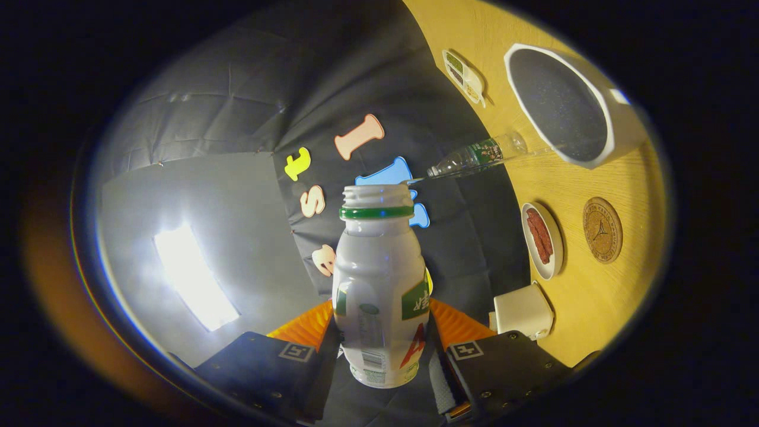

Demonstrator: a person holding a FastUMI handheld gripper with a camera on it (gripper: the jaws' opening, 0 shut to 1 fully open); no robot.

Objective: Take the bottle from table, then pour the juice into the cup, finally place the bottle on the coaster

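Note:
A white juice bottle [379,279] with a green neck ring and an open mouth sits between my fingers, and my gripper [382,338] is shut on its lower body. The view is rolled, so the wooden table [593,296] stands along one side and the bottle lies roughly level with it. A white cup [523,311] stands on the table just beside one finger, near the bottle's base. The round cork coaster [602,230] lies farther along the table, beyond the cup.
A small white plate with red pieces [541,240] lies between the cup and the coaster. Farther off stand a clear plastic bottle [477,155], a large white bowl with a dark inside [560,104] and a small divided dish [464,76].

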